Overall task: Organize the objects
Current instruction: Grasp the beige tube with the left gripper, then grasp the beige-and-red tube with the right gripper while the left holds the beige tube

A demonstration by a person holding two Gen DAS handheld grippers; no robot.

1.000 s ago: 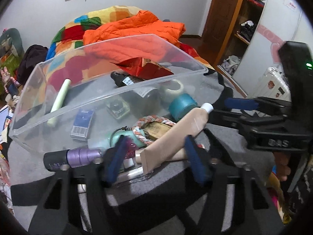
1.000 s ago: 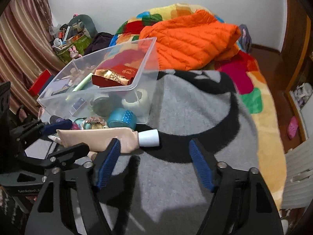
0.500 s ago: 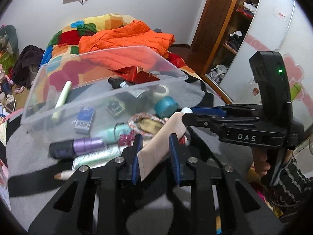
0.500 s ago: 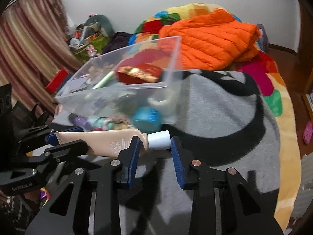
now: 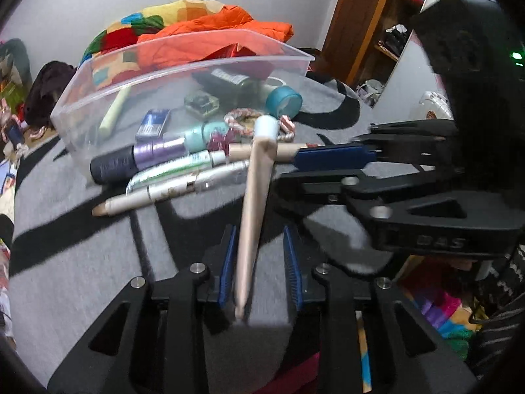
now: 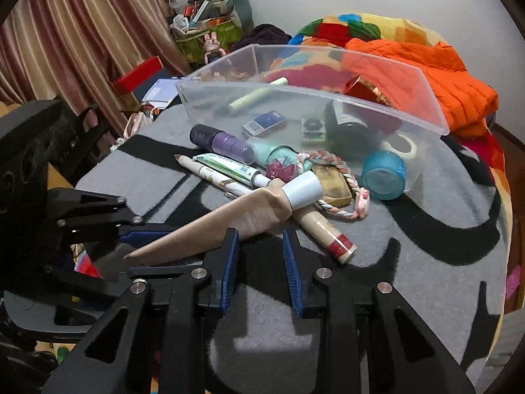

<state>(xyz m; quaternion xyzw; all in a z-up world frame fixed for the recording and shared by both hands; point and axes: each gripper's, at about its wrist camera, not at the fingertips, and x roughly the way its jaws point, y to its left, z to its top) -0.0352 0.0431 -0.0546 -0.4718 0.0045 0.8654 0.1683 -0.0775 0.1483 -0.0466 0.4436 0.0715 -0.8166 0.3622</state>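
A beige tube (image 5: 254, 197) with a white cap (image 6: 302, 190) is tilted, its cap over the pile in front of the clear bin (image 6: 311, 98). Its flat tail lies between the narrowed jaws of my left gripper (image 5: 259, 233), against the left pad, with a gap to the right pad. Seen from the right wrist, my left gripper (image 6: 144, 249) has the tail loose between its pads. My right gripper (image 6: 259, 234) is closing with only grey blanket between its pads; the tube (image 6: 252, 223) crosses just past its fingertips. The left wrist view has my right gripper (image 5: 288, 170) beside the tube.
In front of the bin lie a purple bottle (image 6: 223, 142), a toothpaste tube (image 6: 226, 167), a braided rope (image 6: 341, 180), a teal tape roll (image 6: 382, 174) and a red-ended stick (image 6: 325, 233). A blue box (image 6: 264, 123) and other small items sit inside. Behind the bin is an orange jacket (image 6: 426, 65).
Both grippers' jaws narrowed from wide. The tube swung from lying crosswise to pointing forward and edge-on in the left jaws. The right gripper drew back, and the cap is no longer between its pads.
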